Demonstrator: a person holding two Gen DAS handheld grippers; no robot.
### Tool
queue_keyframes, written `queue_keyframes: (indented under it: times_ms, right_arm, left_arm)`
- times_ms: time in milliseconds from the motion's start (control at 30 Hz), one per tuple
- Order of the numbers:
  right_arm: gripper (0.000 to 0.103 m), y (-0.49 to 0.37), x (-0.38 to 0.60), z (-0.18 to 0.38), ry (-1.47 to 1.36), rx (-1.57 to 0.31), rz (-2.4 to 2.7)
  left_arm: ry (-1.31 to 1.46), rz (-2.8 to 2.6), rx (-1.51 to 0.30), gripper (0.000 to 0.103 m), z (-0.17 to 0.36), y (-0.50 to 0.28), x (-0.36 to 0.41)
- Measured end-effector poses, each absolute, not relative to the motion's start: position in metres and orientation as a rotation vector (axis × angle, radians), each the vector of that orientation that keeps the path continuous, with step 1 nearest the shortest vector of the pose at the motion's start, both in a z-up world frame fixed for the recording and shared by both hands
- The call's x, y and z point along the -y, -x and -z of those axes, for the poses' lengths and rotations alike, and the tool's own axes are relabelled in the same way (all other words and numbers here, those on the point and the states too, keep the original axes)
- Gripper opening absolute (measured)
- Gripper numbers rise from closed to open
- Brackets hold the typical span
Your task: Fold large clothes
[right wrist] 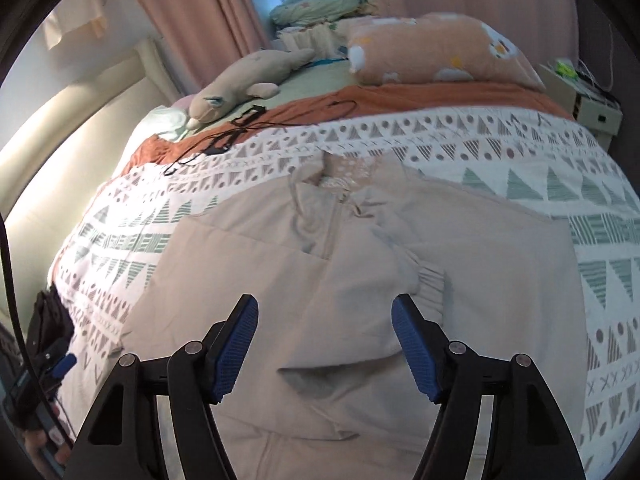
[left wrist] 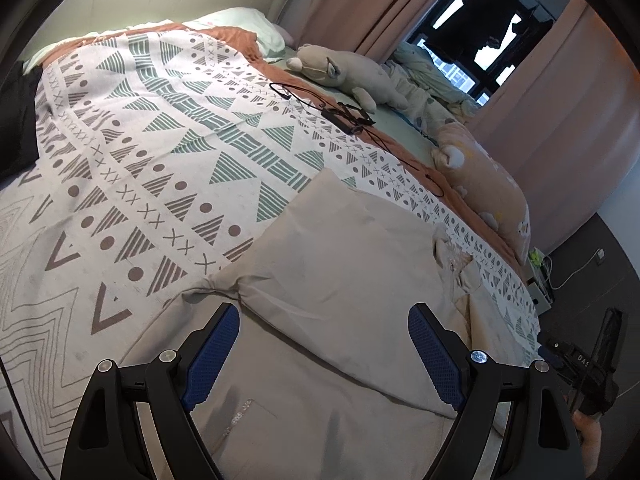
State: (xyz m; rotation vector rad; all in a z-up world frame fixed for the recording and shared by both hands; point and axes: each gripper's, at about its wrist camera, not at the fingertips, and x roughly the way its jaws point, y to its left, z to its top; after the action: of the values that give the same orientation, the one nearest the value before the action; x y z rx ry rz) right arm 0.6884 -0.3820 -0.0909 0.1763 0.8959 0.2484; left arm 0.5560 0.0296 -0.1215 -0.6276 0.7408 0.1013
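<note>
A large beige jacket [left wrist: 340, 264] lies spread on the patterned bedspread [left wrist: 132, 152], its sleeves folded in over the body. In the right wrist view the jacket [right wrist: 360, 264] shows its zip, collar and a ribbed cuff [right wrist: 430, 280]. My left gripper [left wrist: 324, 316] is open and empty, just above the jacket's folded sleeve edge. My right gripper [right wrist: 324, 308] is open and empty, above the jacket's middle beside the cuff. The right gripper also shows at the right edge of the left wrist view [left wrist: 588, 368].
A grey plush toy [left wrist: 344, 68] and a peach pillow [left wrist: 484, 176] lie along the far side of the bed. A black cable with a small device [left wrist: 348, 114] lies on the bedspread. A dark garment [left wrist: 16, 116] lies at the left. Pink curtains [left wrist: 560, 100] hang behind.
</note>
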Motion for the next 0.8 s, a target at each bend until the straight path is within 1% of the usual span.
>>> queue_keyframes:
  times_ms: [300,400,433,500,533,633,800]
  right_arm:
    - [0.070,-0.715,0.410,0.165,-0.230,-1.034,-0.033]
    - [0.070,-0.717,0.417,0.182,-0.314,-1.083,-0.061]
    - [0.063,-0.717,0.418,0.185,-0.337,-1.095,-0.079]
    - [0.042,-0.713,0.415,0.179,-0.322,-1.077,-0.098]
    - [0.036,-0.711,0.410,0.170,-0.287,-1.052,-0.099]
    - [0.030,-0.700,0.391,0.135,-0.162,-0.948,-0.124]
    - [0.029,-0.681,0.347,0.087,-0.092,-0.852,-0.241]
  left_arm:
    - [0.609,-0.114,-0.762,0.087,0.126,-0.560,-0.029]
    - [0.616,-0.124,-0.767,0.087,0.129,-0.560,-0.032]
    - [0.620,-0.126,-0.770,0.087,0.129,-0.560,-0.033]
    - [0.618,-0.129,-0.774,0.087,0.130,-0.560,-0.033]
    - [0.617,-0.129,-0.774,0.087,0.130,-0.561,-0.033]
    - [0.621,-0.130,-0.773,0.087,0.131,-0.561,-0.034]
    - [0.624,-0.153,-0.774,0.087,0.132,-0.559,-0.040]
